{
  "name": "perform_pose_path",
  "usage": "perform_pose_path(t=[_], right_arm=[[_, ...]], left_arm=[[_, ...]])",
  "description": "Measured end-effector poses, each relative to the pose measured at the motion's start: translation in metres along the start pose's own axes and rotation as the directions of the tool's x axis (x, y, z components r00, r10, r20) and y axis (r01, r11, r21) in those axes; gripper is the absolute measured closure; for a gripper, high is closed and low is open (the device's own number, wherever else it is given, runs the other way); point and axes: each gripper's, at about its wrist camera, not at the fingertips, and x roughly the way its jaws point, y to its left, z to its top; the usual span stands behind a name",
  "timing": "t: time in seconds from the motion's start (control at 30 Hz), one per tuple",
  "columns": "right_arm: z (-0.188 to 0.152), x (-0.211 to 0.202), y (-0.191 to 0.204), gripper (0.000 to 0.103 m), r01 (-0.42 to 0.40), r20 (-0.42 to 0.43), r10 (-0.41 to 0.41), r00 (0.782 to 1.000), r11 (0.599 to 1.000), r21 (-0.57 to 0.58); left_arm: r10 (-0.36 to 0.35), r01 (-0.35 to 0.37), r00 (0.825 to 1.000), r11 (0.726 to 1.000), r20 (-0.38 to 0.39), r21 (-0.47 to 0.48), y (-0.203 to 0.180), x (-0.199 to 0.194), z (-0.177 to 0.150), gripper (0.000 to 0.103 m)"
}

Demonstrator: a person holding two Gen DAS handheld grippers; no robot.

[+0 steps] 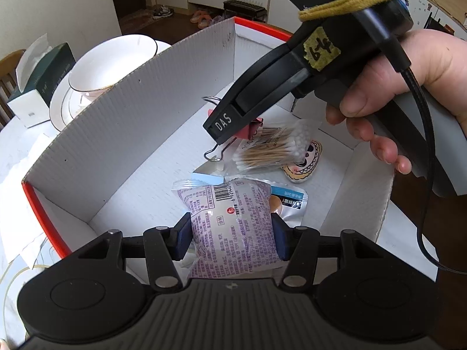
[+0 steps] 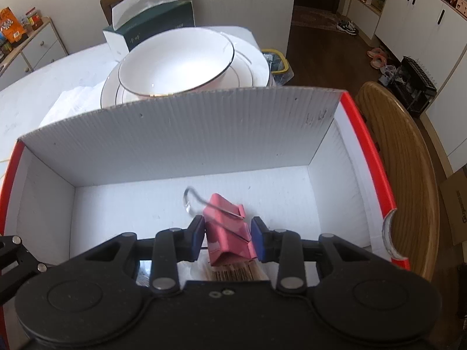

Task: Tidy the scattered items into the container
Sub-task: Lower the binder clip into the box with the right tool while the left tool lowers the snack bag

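A white cardboard box with a red rim (image 1: 131, 122) (image 2: 175, 134) stands on the table. My left gripper (image 1: 230, 234) is shut on a purple printed snack packet (image 1: 230, 218) and holds it over the box's near end. My right gripper (image 2: 227, 239) is shut on a pink binder clip (image 2: 226, 230) inside the box; the clip also shows in the left wrist view (image 1: 248, 129) under the right gripper's body. On the box floor lie a bag of cotton swabs (image 1: 274, 148), a cartoon sticker (image 1: 303, 160) and a blue-white sachet (image 1: 289, 198).
Behind the box stand a white bowl (image 2: 175, 61) on a plate (image 2: 254, 73) and a green tissue box (image 2: 151, 26). A wooden chair back (image 2: 402, 175) is at the box's right side. White cloth (image 1: 17, 175) covers the table.
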Motion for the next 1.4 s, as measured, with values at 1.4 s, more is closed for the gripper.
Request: perform_pose_path(t=[1.4], right_arm=[[-0.028,-0.059,-0.004,0.041,-0.075,0.090,0.074,0.993,0.997,0.002]], left_arm=[[0.005,0.000,0.997,0.998,0.082,-0.062,-0.007,-0.040,-0.014,0.022]])
